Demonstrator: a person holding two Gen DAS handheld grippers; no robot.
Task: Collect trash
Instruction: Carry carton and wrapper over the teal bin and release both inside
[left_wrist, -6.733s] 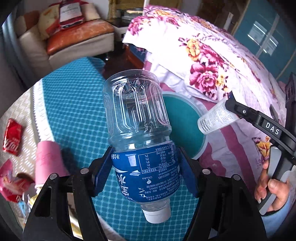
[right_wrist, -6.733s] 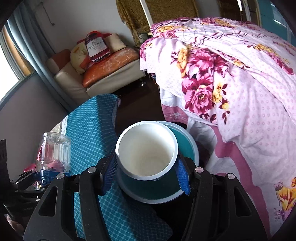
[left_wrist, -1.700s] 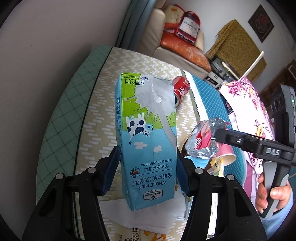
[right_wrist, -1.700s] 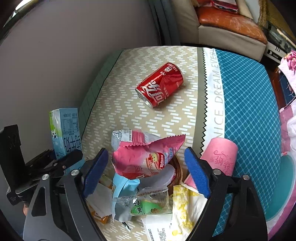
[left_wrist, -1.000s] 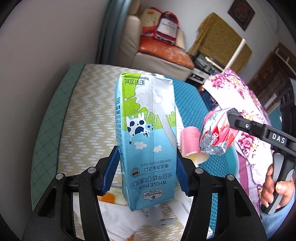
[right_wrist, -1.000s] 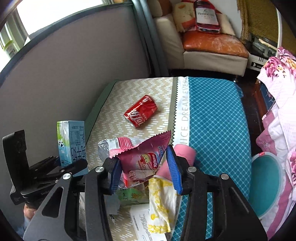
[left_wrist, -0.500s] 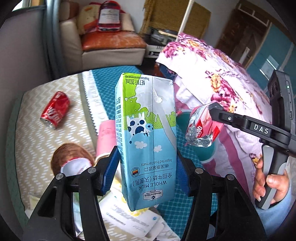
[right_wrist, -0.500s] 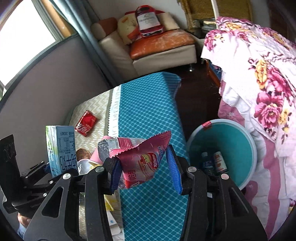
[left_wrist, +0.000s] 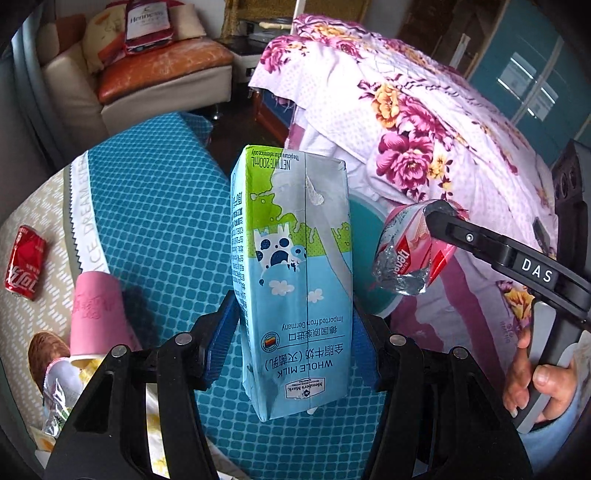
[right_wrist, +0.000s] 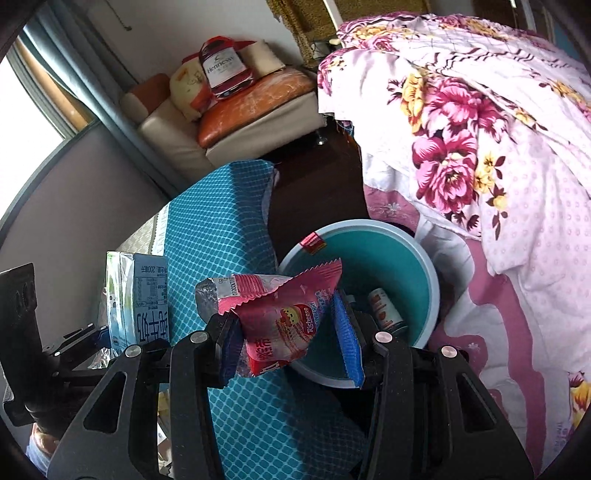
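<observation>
Both claws are gripping: we are counting one milk carton (left_wrist: 295, 280) pinched in the left gripper (left_wrist: 291, 343), one snack wrapper (right_wrist: 284, 317) in the right gripper (right_wrist: 288, 332), one teal bin (right_wrist: 428, 280) at two o'clock.

bin (right_wrist: 430, 280) mouth open, quilt (right_wrist: 517, 177) beside — crowding

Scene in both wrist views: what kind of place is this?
Most likely a lived-in bedroom or bed-sitting room at home: a bed under a floral quilt, a cushioned sofa, a low surface with a teal cloth, and a teal trash bin on the floor.
</observation>
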